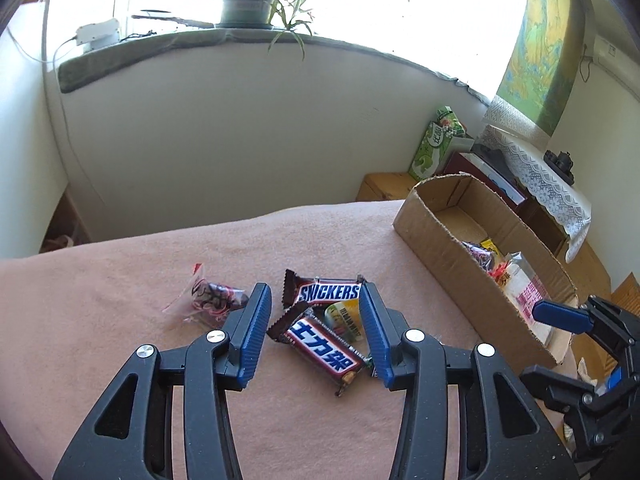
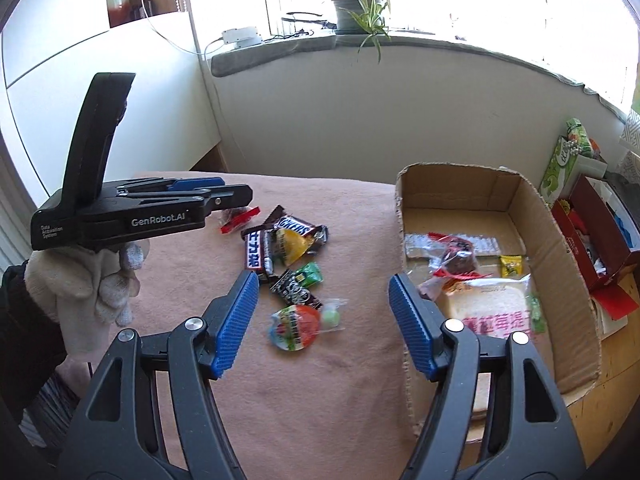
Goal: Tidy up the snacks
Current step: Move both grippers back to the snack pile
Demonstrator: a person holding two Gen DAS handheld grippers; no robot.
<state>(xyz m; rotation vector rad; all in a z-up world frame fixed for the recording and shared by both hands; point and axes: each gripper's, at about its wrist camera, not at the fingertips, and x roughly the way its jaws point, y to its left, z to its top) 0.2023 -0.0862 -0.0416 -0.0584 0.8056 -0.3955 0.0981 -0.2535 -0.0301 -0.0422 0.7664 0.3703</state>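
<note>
Left gripper (image 1: pixel 316 316) is hovering released over the chocolate bars (image 1: pixel 320 344) lying mid-table (image 1: pixel 120 360). Right gripper (image 2: pixel 322 312) is hanging released, grasping nothing, beside the cardboard box (image 2: pixel 568 264) sitting at the table's right edge.

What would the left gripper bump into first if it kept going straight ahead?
Probably the Snickers bar with Chinese lettering, lying between the open left gripper's fingers. Depth is hard to judge; nothing is held.

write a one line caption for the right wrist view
Open right gripper over scattered snacks on a pink cloth, beside a cardboard box.
</note>
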